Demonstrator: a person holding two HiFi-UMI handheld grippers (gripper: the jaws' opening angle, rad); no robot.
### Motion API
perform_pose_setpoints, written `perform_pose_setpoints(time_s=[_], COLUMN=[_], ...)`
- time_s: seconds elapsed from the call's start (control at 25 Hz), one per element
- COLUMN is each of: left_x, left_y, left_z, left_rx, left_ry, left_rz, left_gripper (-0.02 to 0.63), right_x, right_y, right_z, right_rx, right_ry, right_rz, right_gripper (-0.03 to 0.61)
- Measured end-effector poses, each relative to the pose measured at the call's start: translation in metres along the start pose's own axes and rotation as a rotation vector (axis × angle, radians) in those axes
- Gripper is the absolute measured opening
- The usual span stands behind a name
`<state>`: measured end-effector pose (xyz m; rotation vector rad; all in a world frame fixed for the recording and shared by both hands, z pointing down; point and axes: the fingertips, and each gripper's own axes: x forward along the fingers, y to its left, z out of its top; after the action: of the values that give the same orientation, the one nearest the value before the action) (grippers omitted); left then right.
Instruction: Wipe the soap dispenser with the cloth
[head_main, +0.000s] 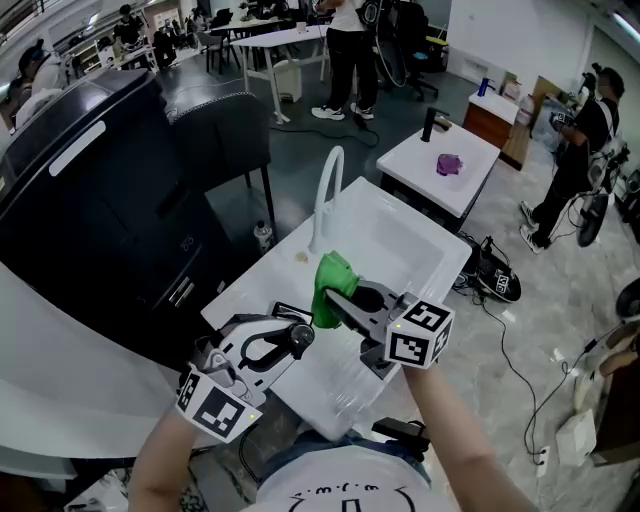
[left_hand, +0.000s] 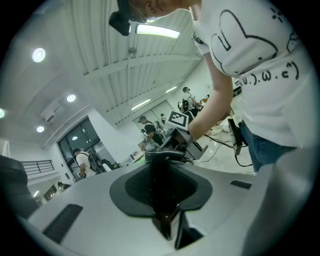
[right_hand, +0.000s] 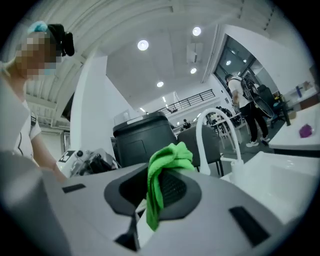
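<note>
My left gripper (head_main: 293, 336) is at the lower left, shut on a black soap dispenser (left_hand: 164, 186) with a flat pump head. In the head view only a small dark part of the dispenser (head_main: 302, 338) shows between the jaws. My right gripper (head_main: 338, 298) is just right of it, shut on a bright green cloth (head_main: 333, 286) that bunches past the jaw tips. In the right gripper view the cloth (right_hand: 161, 181) hangs down between the jaws. Cloth and dispenser are close together; I cannot tell whether they touch. Both are held over the front of the white sink (head_main: 424, 262).
A white curved faucet (head_main: 326, 190) stands at the sink's back left. A big black bin (head_main: 90, 200) and a dark chair (head_main: 225, 130) are on the left. Beyond the sink is a white table (head_main: 425, 170) with a purple item (head_main: 449, 163). People stand behind, and cables lie on the floor at right.
</note>
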<state>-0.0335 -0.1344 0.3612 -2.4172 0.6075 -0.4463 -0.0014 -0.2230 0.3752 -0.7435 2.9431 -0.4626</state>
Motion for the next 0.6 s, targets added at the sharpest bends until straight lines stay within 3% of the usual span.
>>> perform_pose_setpoints(time_s=[0.16,0.36,0.6], left_x=[0.005,0.011,0.013], left_y=[-0.008,-0.014,-0.028], left_z=[0.003,0.008,0.014], left_rx=[0.082,0.143,0.191], left_ry=[0.009,0.003,-0.003], left_rz=[-0.008,-0.004,-0.038], left_gripper=[0.094,0.097,0.101], right_x=[0.000,0.003,0.005], right_y=[0.011,0.029,0.027], right_z=[0.015,-0.004,-0.026], right_rx=[0.016,0.082,0.210], right_ry=[-0.009,0.098,0.209], right_rz=[0.095,0.280,0.399], right_gripper=[0.051,0.051,0.049])
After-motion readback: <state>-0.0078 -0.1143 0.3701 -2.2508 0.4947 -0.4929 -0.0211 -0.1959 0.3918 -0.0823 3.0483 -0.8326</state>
